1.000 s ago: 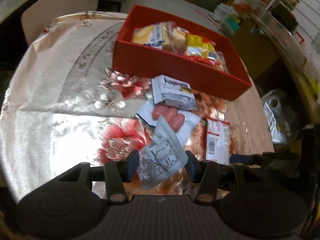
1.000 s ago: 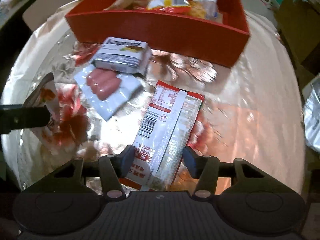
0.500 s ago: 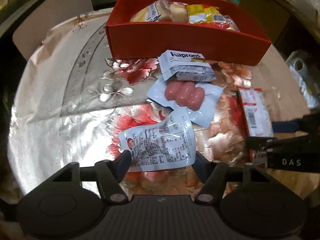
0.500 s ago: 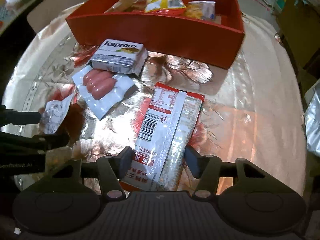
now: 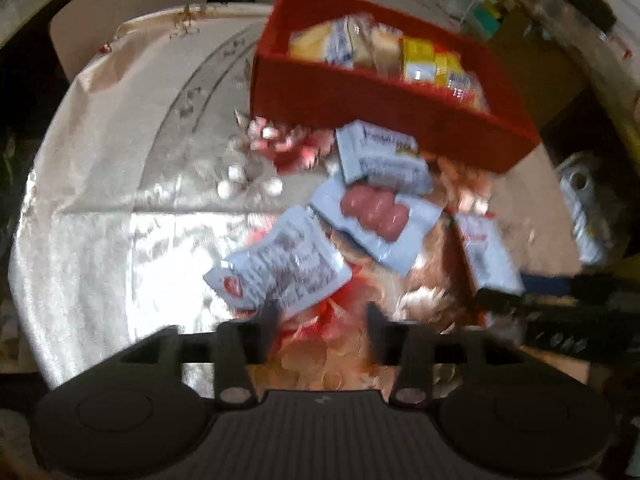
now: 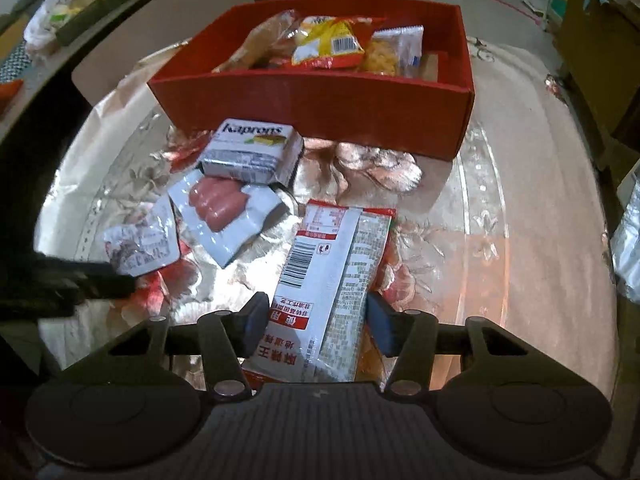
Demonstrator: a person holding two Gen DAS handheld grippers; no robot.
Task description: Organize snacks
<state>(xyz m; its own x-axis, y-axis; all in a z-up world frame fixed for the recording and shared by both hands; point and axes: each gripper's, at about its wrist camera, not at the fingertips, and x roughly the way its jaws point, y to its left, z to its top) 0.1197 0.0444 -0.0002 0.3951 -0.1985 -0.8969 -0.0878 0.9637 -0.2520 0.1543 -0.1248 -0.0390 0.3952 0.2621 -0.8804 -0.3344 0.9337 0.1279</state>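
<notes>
Left gripper (image 5: 320, 320): held low over the table, fingers spread wide with nothing between them; the view is motion-blurred.
Small white packet (image 5: 280, 270): lies flat on the cloth just beyond the left fingertips, its near edge close to the left-side finger; released, not gripped. In the right wrist view (image 6: 140, 246) it lies crumpled beside the dark tip of the left tool.
Right gripper (image 6: 316, 322): held low, pointing toward the box, pads parted and straddling the long packet; whether the pads press it cannot be told.
Long red-and-white packet (image 6: 332, 276): lies lengthwise between the right fingers, barcode side up, its far end pointing at the box.
Sausage pack (image 6: 224, 208): flat on the cloth between the small white packet and the long packet.
Kaprons box (image 6: 252, 152): rests partly on the sausage pack's far edge, just before the box wall.
Red box (image 6: 320, 100): at the far side of the table, holding several snack bags, among them a yellow bag (image 6: 328, 42).
Tablecloth (image 6: 500, 220): shiny, floral.
</notes>
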